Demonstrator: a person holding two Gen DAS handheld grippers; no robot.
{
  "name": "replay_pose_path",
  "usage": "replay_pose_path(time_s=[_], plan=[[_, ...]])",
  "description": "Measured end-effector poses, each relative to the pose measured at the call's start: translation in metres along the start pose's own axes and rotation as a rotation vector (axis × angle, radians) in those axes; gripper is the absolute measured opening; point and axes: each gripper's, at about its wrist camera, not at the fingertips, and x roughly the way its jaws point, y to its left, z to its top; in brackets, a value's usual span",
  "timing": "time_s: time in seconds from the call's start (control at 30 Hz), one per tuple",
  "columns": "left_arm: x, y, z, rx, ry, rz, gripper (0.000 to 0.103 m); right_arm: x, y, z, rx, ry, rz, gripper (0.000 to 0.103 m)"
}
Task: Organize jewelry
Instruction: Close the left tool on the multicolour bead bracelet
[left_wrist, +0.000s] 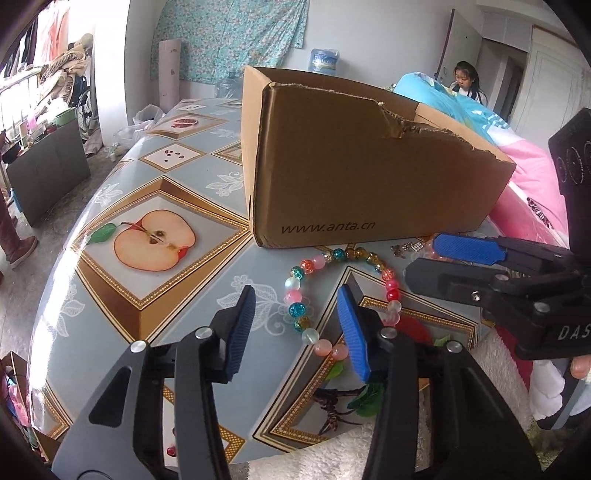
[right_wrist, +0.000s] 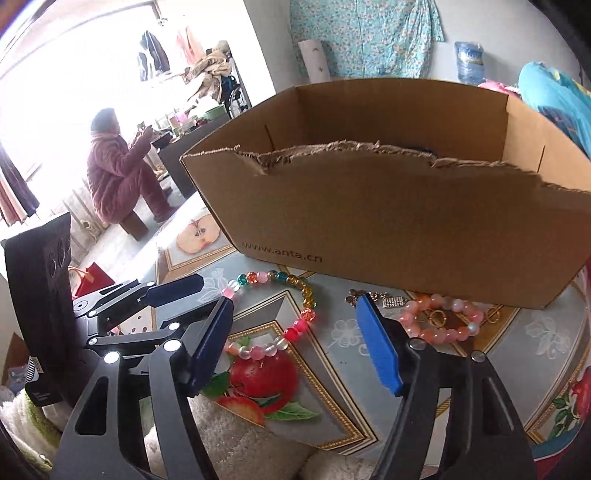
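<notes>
The table (left_wrist: 122, 206), covered in a glossy fruit-print cloth, fills the lower part of both views. An open cardboard box (left_wrist: 354, 173) printed "www.anta.cn", its near wall torn ragged along the top, stands on it at about twelve o'clock from both grippers. What lies inside the box cannot be made out.

The left gripper (left_wrist: 297, 330) is spread wide, its blue-padded fingers low over the cloth and holding nothing. The right gripper (right_wrist: 295, 341) is likewise spread with nothing between its pads; in the left wrist view it comes in from three o'clock, its fingers lying one above the other.

A multicoloured bead bracelet (left_wrist: 314, 295) lies flat on the cloth just in front of the box. In the left wrist view its loop runs from between the left gripper's fingers up toward twelve o'clock, and its right side passes behind the right-hand pad. In the right wrist view the same bracelet sits at eleven o'clock, partly hidden by that gripper's left finger. Whether either gripper touches the beads cannot be told.

A pink bead bracelet (right_wrist: 443, 321) lies at one o'clock in the right wrist view, close against the foot of the box, with small gold-coloured pieces (right_wrist: 437, 317) in and beside its loop. A few small metal trinkets (right_wrist: 384, 299), too small to identify, lie just to its nine o'clock side.
</notes>
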Motion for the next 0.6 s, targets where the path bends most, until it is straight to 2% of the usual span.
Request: replay_pose_path(time_s=[0.17,0.37,0.47,0.5,0.53,0.6], plan=[[0.008,-0.003,0.006,0.015,0.016,0.004,0.027,0.013,0.001,-0.001,0.012,0.062,0.006,0.045],[0.017,0.0,0.011,0.011,0.039,0.01,0.026,0.023,-0.001,0.001,0.011,0.1,-0.019,0.034],[0.02,0.0,0.013,0.012,0.041,0.015,0.025,0.029,-0.004,0.003,0.012,0.119,-0.028,0.021],[0.02,-0.001,0.014,0.01,0.042,0.011,0.024,0.029,-0.004,0.002,0.009,0.118,-0.033,0.014],[0.021,-0.001,0.014,0.008,0.044,0.004,0.018,0.03,-0.003,0.003,0.008,0.118,-0.035,0.012],[0.02,-0.002,0.012,0.0,0.051,-0.016,0.014,0.03,-0.003,0.001,0.005,0.122,-0.034,0.012]])
